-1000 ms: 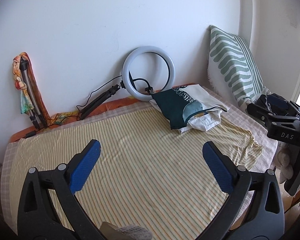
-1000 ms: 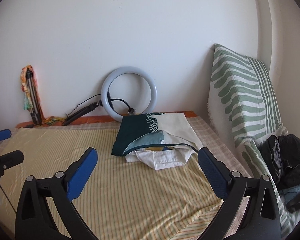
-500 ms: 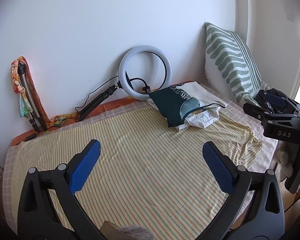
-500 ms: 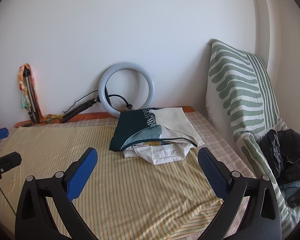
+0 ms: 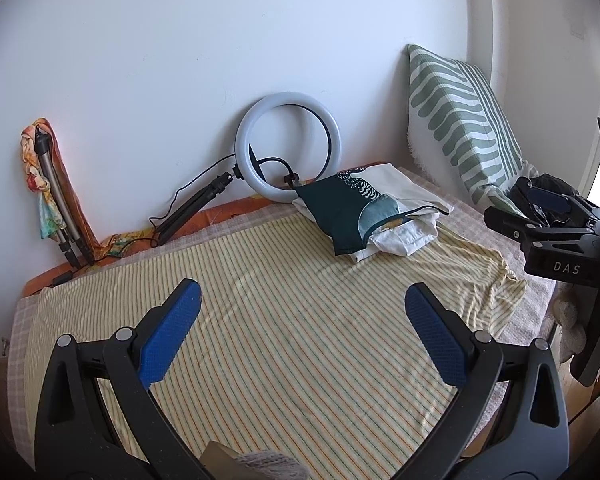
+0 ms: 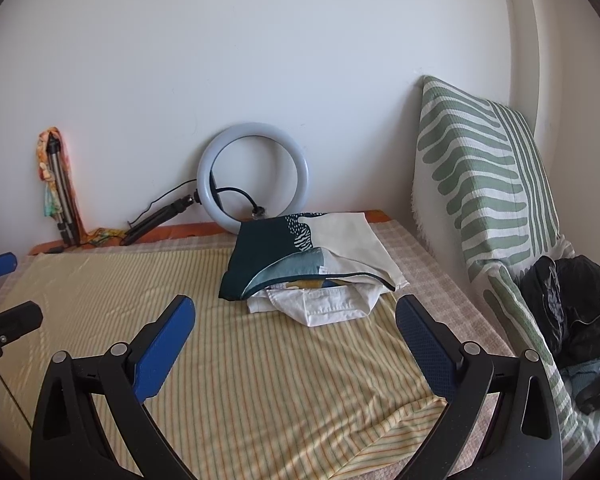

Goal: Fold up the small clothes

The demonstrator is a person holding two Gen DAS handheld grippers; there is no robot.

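Both views have drifted slightly since a second ago. Each hand-held gripper, left [image 5: 302, 336] and right [image 6: 295, 342], hangs wide open and empty above the striped sheet [image 5: 300, 332]. At frame centre, the small clothes [image 6: 312, 270] sit stacked. A grab there may lift several layers, or the ring light [image 6: 253, 178] cable, seemingly just behind. Open room lies lower left; the sheet's bunched edge and pillow [image 6: 484, 184] crowd the right.

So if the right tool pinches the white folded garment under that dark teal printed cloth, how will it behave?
The white folded garment looks soft and creased, so it would probably droop and unfold when lifted. The dark teal printed cloth lies on top of it, so that would likely drag or slide along. The yellow striped sheet beneath may bunch up too.
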